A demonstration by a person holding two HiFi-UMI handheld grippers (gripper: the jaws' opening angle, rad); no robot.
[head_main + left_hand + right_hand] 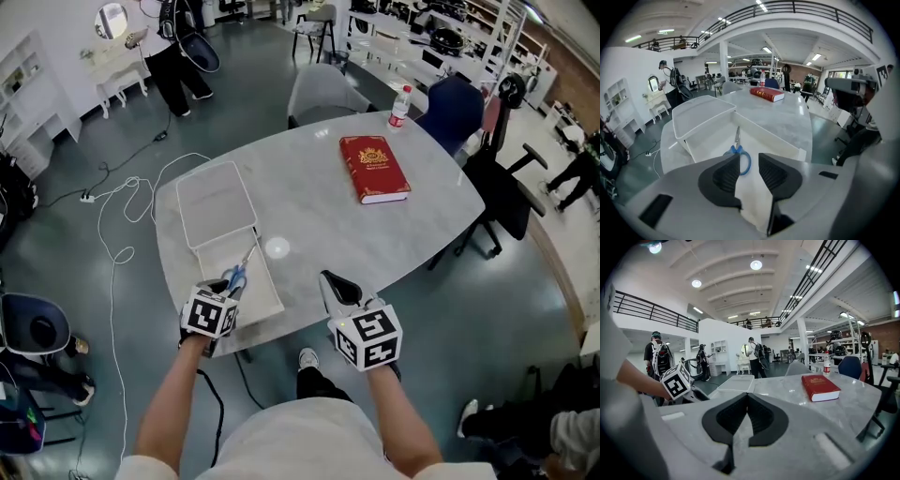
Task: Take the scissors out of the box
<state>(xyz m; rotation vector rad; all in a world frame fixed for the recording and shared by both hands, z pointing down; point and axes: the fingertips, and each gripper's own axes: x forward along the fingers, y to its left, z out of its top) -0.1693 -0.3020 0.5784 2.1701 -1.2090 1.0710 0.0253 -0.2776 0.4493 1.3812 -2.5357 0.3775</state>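
Blue-handled scissors (242, 267) (737, 138) lie inside the open white box (272, 298) (765, 134) at the table's near left edge, blades pointing away from me. My left gripper (228, 287) (749, 160) hovers right over the blue handles. Its jaws stand a little apart, one handle loop shows in the gap, and I see no grip on it. The left jaw hides part of the handles. Near the table's front edge, right of the box, my right gripper (336, 281) (747, 397) is shut on nothing.
The box's white lid (216, 202) (701, 110) lies just beyond the box. A red book (373, 169) (820, 386) rests at the far right of the marble table (309, 220), with a bottle (400, 105) behind it. Chairs (497, 197) surround the table; cables cross the floor at left.
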